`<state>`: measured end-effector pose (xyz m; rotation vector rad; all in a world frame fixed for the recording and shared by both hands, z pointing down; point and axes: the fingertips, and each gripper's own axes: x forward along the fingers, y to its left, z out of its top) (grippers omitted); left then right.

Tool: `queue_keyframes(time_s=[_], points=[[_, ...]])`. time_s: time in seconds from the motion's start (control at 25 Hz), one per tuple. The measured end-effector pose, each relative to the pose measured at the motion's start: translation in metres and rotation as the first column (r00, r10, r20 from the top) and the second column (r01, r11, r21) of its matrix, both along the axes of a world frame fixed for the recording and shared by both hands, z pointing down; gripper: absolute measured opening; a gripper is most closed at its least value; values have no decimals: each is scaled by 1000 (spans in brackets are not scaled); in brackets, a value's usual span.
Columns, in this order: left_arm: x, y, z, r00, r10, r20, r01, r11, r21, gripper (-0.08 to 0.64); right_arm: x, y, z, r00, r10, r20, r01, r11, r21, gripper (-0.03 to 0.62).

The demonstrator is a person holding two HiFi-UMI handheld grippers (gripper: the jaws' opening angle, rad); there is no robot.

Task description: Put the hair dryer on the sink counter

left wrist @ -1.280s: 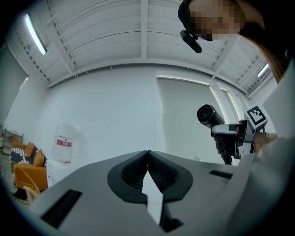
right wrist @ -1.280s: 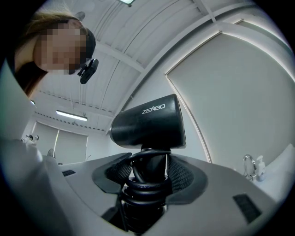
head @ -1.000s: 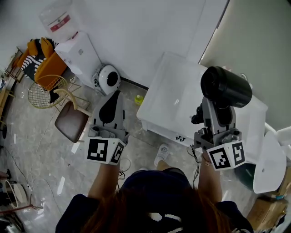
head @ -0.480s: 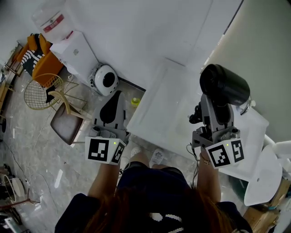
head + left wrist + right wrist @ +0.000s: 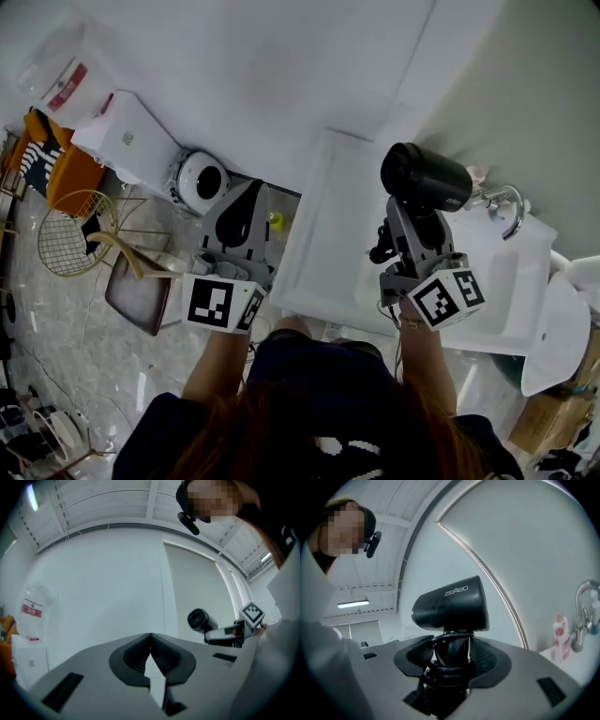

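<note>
Head view has me looking steeply down at my right hand-held gripper (image 5: 411,228), which holds a black hair dryer with a short round barrel (image 5: 427,178) by its handle. The barrel sits on top, its dark open end turned up toward the camera. The dryer is lifted in the air over the white desk (image 5: 323,253), just left of the curved chrome faucet (image 5: 506,202), and it does not rest on the surface.

In the right gripper view the ribbed pads are pressed against both sides of the dryer's handle, with a black cord (image 5: 450,670) looped round it just below the barrel (image 5: 452,604). The jaws stand fairly wide round that handle. The faucet (image 5: 583,609) and a small pink and white bottle (image 5: 560,637) show at the right edge.

My left hand-held gripper (image 5: 251,195) hangs left of the desk, over the grey marbled floor (image 5: 94,366) and near a round white appliance (image 5: 202,178). In the left gripper view its jaws meet at the tips with nothing between them, and the dryer (image 5: 201,619) shows well off to the right.
</note>
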<state>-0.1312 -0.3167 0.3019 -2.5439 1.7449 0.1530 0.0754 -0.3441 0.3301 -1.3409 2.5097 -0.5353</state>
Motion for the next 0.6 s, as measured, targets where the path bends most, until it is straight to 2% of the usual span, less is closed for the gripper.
queue_keyframes(time_s=[0.12,0.24,0.44,0.6], points=[[-7,-28,5,998,61,-26,-61,998,-4,18,-17,-27,49,1000,14,-20,-16,991,-134,253],[-15,-53,17,996,83,-22,-84,996,-27,18,-34,-45,98,998,15,-55,-28,968,-250,255],[-30,-79,38,991,131,-35,-133,990,-42,18,-60,-65,175,999,18,-51,-37,914,-404,255],[-42,-95,56,990,137,-34,-139,988,-68,18,-71,-75,233,992,3,-127,-66,864,-499,255]])
